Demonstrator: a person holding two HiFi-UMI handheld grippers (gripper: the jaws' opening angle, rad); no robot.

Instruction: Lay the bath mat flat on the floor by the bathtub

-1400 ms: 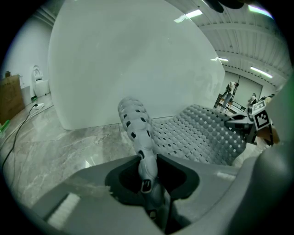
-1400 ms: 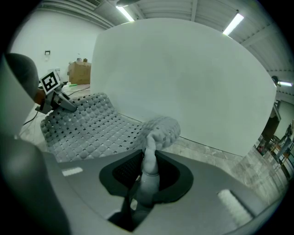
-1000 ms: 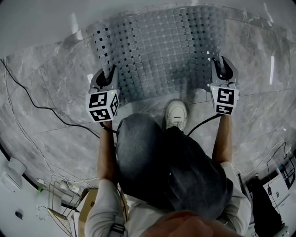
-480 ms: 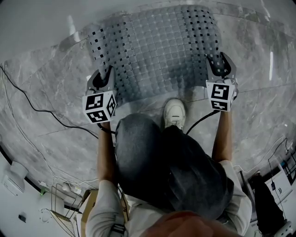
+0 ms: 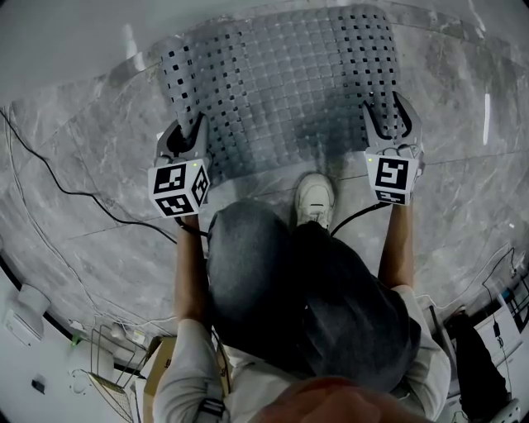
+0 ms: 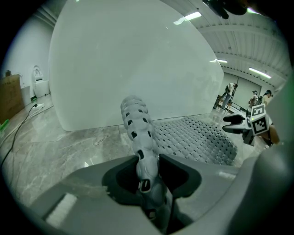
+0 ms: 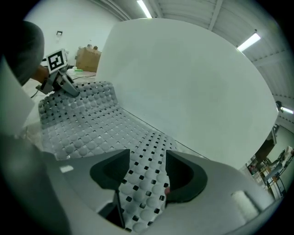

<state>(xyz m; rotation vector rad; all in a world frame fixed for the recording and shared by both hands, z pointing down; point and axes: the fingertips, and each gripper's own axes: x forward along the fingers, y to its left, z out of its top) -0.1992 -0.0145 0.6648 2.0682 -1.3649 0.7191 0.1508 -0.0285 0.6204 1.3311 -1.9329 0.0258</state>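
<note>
The grey perforated bath mat [image 5: 281, 83] lies on the marble floor against the white bathtub [image 5: 248, 12]. My left gripper [image 5: 188, 130] is at the mat's near left corner. The mat's edge [image 6: 138, 124] stands up between its jaws and touches both, and the jaws have just been opening a little. My right gripper [image 5: 385, 106] is at the near right corner. Its jaws have just been opening and now stand wide. The mat's corner [image 7: 144, 179] lies loose between them with gaps on both sides. The mat's left edge still curls upward.
A person's white shoe [image 5: 315, 202] stands on the floor at the mat's near edge, with bent knees below it. A black cable [image 5: 50, 178] crosses the floor at left. A cardboard box [image 5: 157, 372] sits behind the person. The tub wall [image 6: 128, 59] rises just beyond the mat.
The right gripper's jaws have spread apart, letting go of the mat's right corner, and it has shifted slightly. The left gripper stays in place on the left edge.
</note>
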